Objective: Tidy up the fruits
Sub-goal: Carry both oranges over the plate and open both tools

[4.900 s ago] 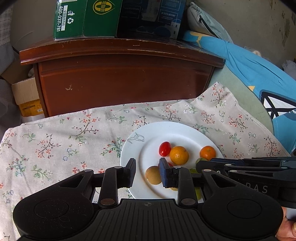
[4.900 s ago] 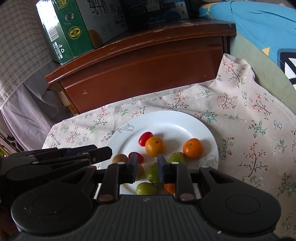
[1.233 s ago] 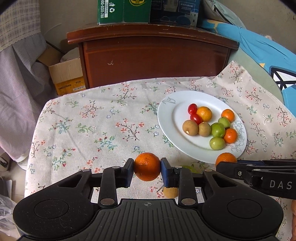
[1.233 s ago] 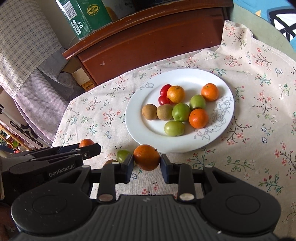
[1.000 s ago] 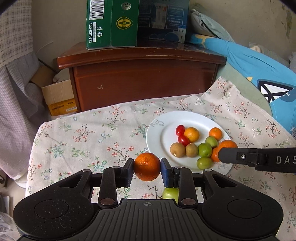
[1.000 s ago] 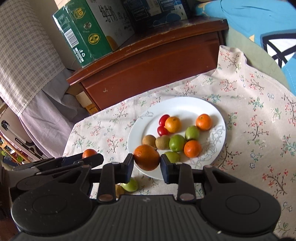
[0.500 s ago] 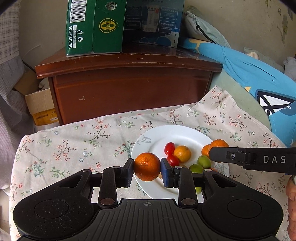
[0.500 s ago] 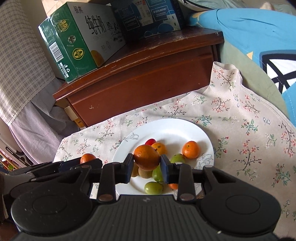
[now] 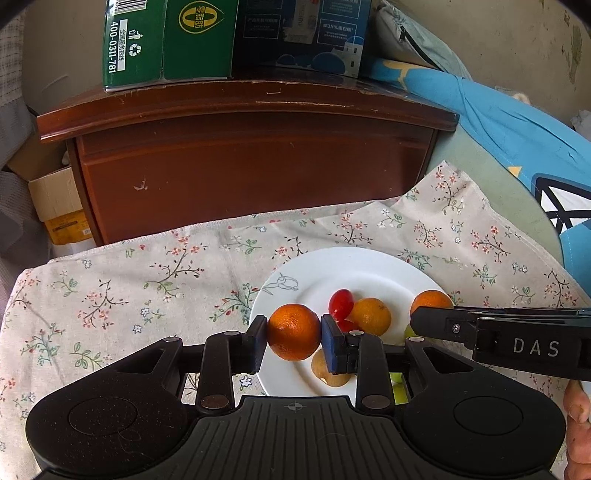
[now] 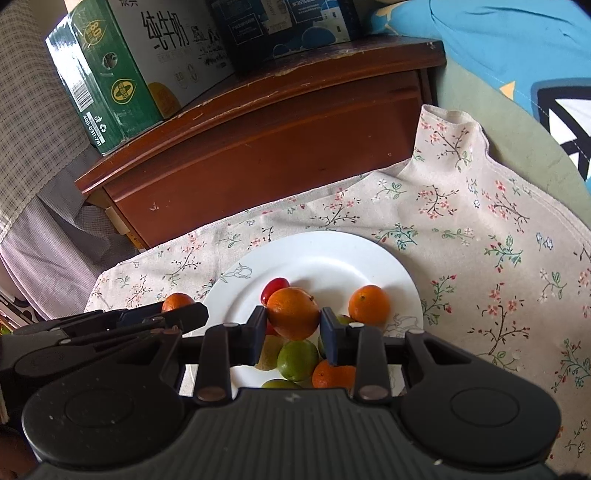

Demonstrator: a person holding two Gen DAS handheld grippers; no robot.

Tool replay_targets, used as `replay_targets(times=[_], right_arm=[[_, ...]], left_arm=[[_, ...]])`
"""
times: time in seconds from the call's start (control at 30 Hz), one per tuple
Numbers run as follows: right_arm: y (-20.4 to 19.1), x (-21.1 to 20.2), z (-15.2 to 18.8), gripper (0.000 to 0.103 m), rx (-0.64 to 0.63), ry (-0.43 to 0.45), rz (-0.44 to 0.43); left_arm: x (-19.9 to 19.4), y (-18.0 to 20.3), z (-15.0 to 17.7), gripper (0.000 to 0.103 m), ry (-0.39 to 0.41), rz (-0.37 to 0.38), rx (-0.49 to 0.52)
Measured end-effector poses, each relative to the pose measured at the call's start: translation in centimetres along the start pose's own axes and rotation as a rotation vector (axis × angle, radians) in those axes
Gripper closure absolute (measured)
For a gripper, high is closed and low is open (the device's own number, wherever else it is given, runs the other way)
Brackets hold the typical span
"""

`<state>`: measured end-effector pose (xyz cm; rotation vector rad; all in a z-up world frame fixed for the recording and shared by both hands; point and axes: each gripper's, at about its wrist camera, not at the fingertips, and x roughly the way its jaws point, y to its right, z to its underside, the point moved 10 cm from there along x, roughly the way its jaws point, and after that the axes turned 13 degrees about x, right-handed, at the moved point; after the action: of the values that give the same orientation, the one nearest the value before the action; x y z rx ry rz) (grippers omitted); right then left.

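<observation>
My left gripper (image 9: 294, 332) is shut on an orange (image 9: 294, 331), held just above the near-left rim of the white plate (image 9: 354, 266). My right gripper (image 10: 293, 321) is shut on a second orange (image 10: 293, 314) over the plate's (image 10: 332, 254) middle. On the plate lie red cherry tomatoes (image 9: 340, 302), oranges (image 10: 369, 304), green fruits (image 10: 297, 354) and a brown kiwi (image 9: 325, 369). Each gripper shows in the other's view: the right one (image 9: 421, 321) from the side, the left one (image 10: 184, 314) with its orange (image 10: 177, 301) at the tip. The gripper bodies hide the plate's near part.
The plate sits on a floral cloth (image 9: 110, 280) over the table. Behind stands a brown wooden cabinet (image 9: 251, 158) carrying a green carton (image 9: 166, 40) and a dark blue box (image 9: 299, 33). Blue fabric (image 9: 517, 129) lies at the right, a cardboard box (image 9: 55, 199) at the left.
Both grippers have moved forward and a little down with their oranges, from before the plate to over it. The cabinet looms larger. The loose fruit on the cloth has dropped out of view.
</observation>
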<state>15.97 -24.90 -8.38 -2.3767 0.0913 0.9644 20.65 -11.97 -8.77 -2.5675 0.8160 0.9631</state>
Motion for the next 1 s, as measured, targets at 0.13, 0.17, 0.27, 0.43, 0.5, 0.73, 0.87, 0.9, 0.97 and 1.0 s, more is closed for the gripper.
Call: replay_targets(times=[0.13,0.17,0.27,0.43,0.5,0.73,0.87,0.9,0.97,1.0], right_arm=[[0.5,0.5,-0.1,0.072,0.009,-0.002,0.013],[0.7,0.6,-0.2,0.071,0.016,0.000,0.018],[1.0,0.6,-0.4,0.069,0.029,0.017,0.022],[0.8,0.1,-0.8,0.068,0.033,0.027,0.016],[0.7,-0.1,-0.7,0.063,0.031,0.023,0.017],[0.8,-1.4,-0.1,0.051,0.048,0.013,0.020],[0.7,-2.4,0.5,0.047,0.048,0.009,0.021],[0.7,-2.5,0.6,0.045,0.047,0.007,0.024],[0.5,-2.9,1.0,0.041,0.039,0.004,0.031],[0.3,-3.0,1.3,0.039,0.034,0.003,0.031]], left_arm=[[0.5,0.3,0.2,0.074,-0.016,0.007,0.005],[0.6,0.3,0.2,0.073,-0.014,-0.002,0.004],[0.5,0.4,0.1,0.072,-0.013,-0.009,0.011],[-0.3,0.3,-0.2,0.043,-0.010,-0.051,0.019],[-0.8,0.3,-0.3,0.036,-0.018,-0.063,0.032],[-2.7,-0.3,0.4,0.019,-0.060,-0.089,0.026],[-4.0,-0.4,1.2,0.017,-0.076,-0.111,0.045],[-4.4,-0.5,1.4,0.015,-0.080,-0.113,0.044],[-5.0,-0.6,2.1,0.014,-0.089,-0.113,0.029],[-5.3,-0.6,2.5,0.014,-0.097,-0.107,0.017]])
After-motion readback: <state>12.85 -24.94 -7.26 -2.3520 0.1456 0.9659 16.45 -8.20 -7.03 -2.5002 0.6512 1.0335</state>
